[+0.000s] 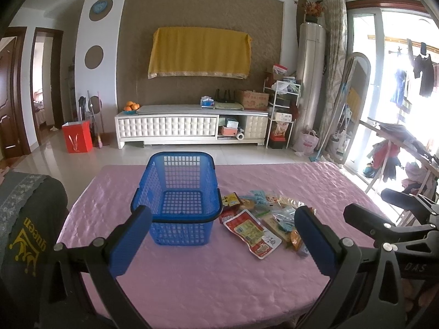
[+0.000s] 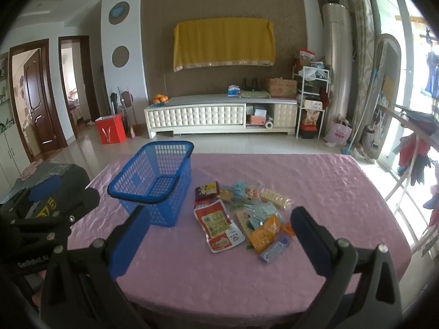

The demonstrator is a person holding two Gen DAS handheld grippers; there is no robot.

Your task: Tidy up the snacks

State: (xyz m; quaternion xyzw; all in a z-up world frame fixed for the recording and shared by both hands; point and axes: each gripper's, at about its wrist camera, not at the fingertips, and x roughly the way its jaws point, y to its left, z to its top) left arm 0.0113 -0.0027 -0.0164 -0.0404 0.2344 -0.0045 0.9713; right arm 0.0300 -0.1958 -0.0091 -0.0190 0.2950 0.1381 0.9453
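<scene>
An empty blue plastic basket [image 1: 178, 192] stands on the pink tablecloth [image 1: 208, 274]; it also shows in the right wrist view [image 2: 153, 183]. To its right lies a pile of snack packets [image 1: 263, 219], [image 2: 244, 216], with a red and white packet [image 1: 251, 231], [image 2: 216, 226] nearest the basket. My left gripper [image 1: 222, 240] is open and empty, held above the table in front of basket and pile. My right gripper [image 2: 219, 238] is open and empty, in front of the pile; it shows at the right edge of the left wrist view [image 1: 384, 219].
A chair back with a dark cover [image 1: 24, 219] stands at the table's left. Beyond the table are a tiled floor, a white TV cabinet [image 1: 192, 126], a red bag [image 1: 78, 137] and a clothes rack [image 1: 397, 148] by the window at the right.
</scene>
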